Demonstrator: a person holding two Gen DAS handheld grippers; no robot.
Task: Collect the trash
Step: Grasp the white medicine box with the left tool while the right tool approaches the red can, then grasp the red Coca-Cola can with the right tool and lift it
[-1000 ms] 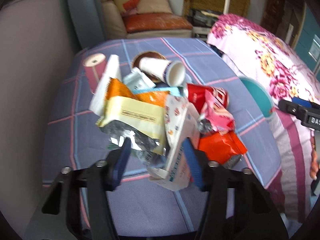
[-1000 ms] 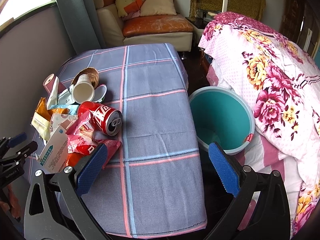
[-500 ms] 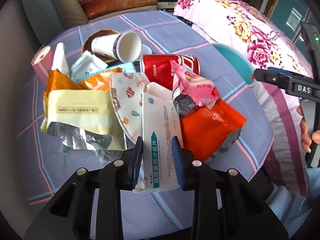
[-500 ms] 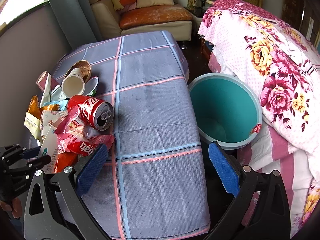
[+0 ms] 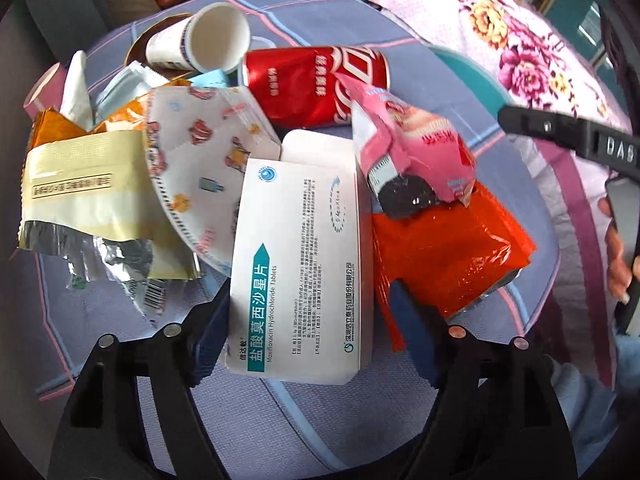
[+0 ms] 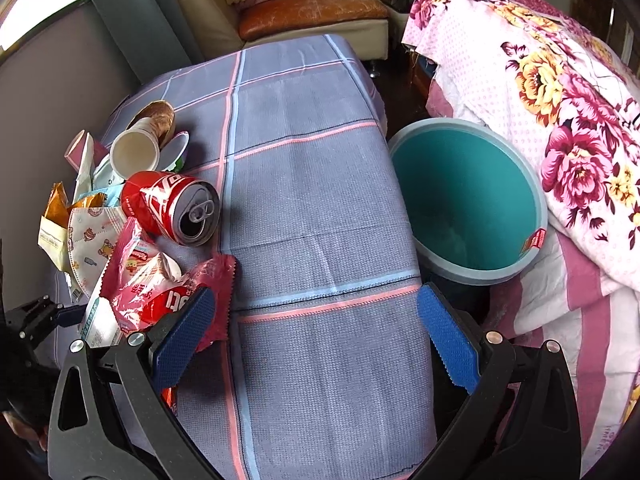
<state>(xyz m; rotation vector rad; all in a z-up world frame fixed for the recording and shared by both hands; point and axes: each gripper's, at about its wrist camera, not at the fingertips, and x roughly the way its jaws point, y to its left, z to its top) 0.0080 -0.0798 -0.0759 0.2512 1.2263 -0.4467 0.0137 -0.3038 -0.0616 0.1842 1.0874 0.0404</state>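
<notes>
Straddling medicine box (image 5: 298, 264) | left gripper (image 5: 310, 332) jaws just widened, released | right gripper (image 6: 316, 336) jaws wide, empty

L claw (image 5: 312, 332) angled steeply down, jaws just opened wide, R claw (image 6: 316, 332) open

The left tool (image 5: 310, 334) sank closer — jaws just widened around the medicine box (image 5: 300, 264).
</notes>
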